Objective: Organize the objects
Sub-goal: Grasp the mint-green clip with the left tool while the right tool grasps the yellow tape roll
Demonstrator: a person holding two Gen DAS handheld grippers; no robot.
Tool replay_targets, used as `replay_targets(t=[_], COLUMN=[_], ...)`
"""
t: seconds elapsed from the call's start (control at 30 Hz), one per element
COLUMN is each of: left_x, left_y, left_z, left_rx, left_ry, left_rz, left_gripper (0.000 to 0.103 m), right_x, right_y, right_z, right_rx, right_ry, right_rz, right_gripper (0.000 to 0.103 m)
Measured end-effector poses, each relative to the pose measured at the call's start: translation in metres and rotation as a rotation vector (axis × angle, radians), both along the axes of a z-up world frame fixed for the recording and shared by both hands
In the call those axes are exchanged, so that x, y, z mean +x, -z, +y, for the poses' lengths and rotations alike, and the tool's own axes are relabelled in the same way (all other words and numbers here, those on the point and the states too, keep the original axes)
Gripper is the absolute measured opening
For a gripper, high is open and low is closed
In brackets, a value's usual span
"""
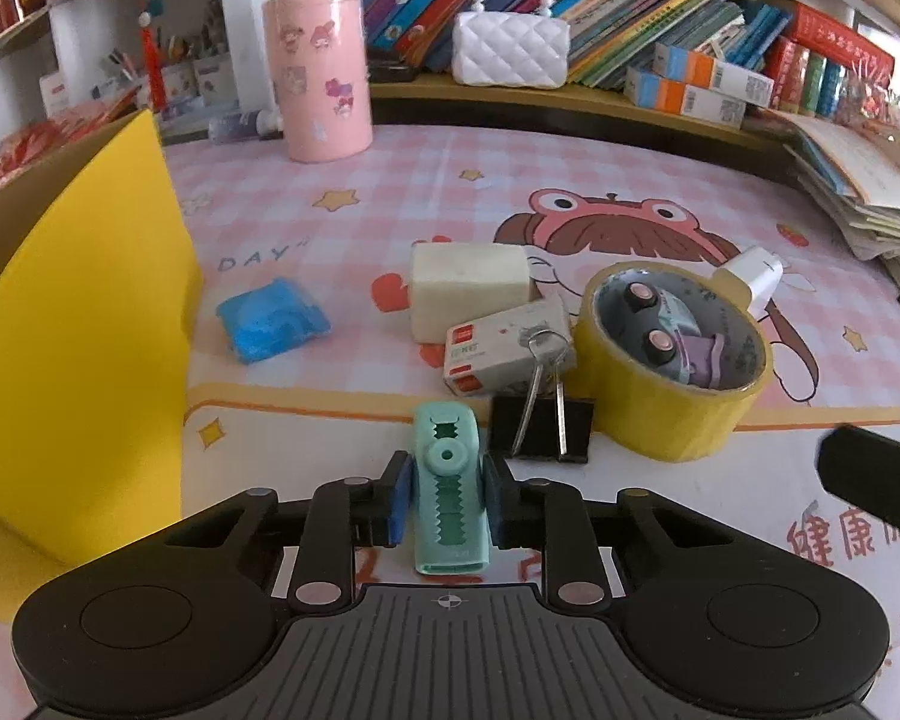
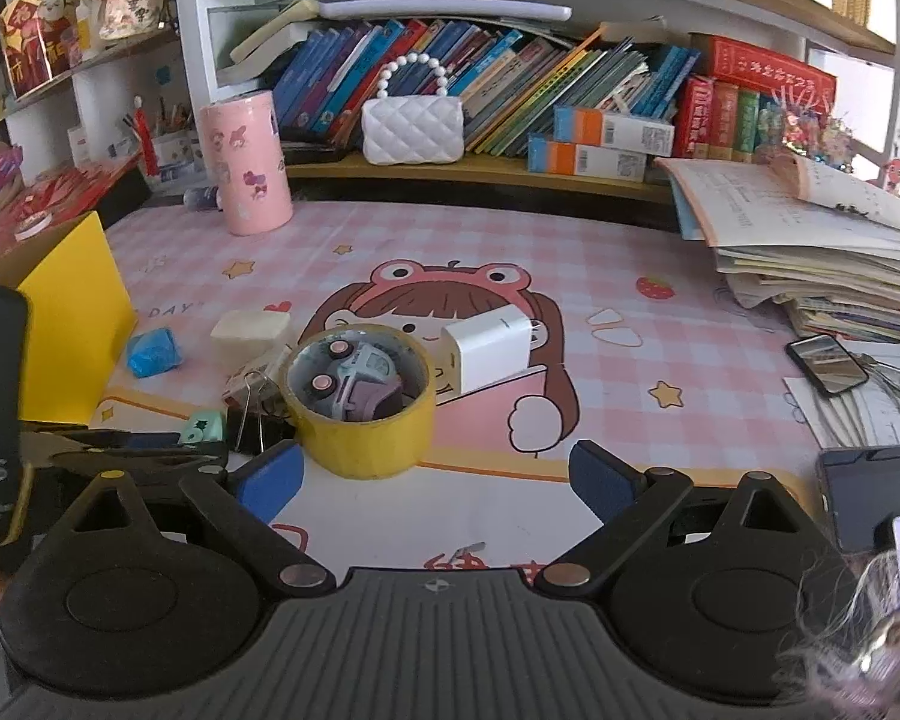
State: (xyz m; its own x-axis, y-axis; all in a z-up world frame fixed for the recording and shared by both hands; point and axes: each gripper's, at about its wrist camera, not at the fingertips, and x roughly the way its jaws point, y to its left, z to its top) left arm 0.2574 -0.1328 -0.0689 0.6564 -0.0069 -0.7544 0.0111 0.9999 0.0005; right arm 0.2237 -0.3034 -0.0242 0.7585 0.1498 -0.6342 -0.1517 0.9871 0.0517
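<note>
My left gripper (image 1: 447,498) is shut on a mint green correction tape dispenser (image 1: 449,480), low over the mat; its tip also shows in the right wrist view (image 2: 201,426). Just ahead lie a black binder clip (image 1: 543,429), a small white staple box (image 1: 504,345), a cream eraser block (image 1: 471,288), a blue crumpled wrapper (image 1: 273,327) and a yellow tape roll (image 1: 672,360) with a toy car (image 1: 669,324) inside. A white charger (image 2: 489,348) stands behind the roll. My right gripper (image 2: 435,480) is open and empty, right of the roll (image 2: 360,414).
A yellow box (image 1: 84,360) stands at the left. A pink canister (image 1: 321,72) is at the back, by a shelf with books and a white quilted purse (image 1: 510,48). A paper stack (image 2: 822,252) and phone (image 2: 828,363) lie at the right.
</note>
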Motion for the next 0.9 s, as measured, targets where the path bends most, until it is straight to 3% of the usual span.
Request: replay_targets(t=[0.1, 0.33, 0.57, 0.67, 0.9], left_x=[-0.010, -0.055, -0.082, -0.088, -0.098], left_y=[-0.011, -0.050, -0.054, -0.058, -0.063], left_z=[0.016, 0.035, 0.046, 0.051, 0.059], left_rx=[-0.051, -0.132, -0.149, -0.154, -0.169], left_ry=[-0.046, -0.023, -0.056, -0.067, -0.069], left_rz=[-0.015, -0.076, -0.047, -0.060, -0.088], left_gripper=[0.023, 0.023, 0.023, 0.023, 0.023], right_x=[0.008, 0.044, 0.082, 0.089, 0.071], right_y=[0.005, 0.025, 0.044, 0.045, 0.020], right_z=[0.004, 0.024, 0.048, 0.050, 0.044], right_rx=[-0.007, -0.055, -0.092, -0.072, -0.043], right_ry=[-0.022, -0.104, -0.186, -0.197, -0.174], right_rz=[0.007, 0.013, 0.024, 0.022, -0.063], right_gripper=[0.098, 0.098, 0.097, 0.086, 0.085])
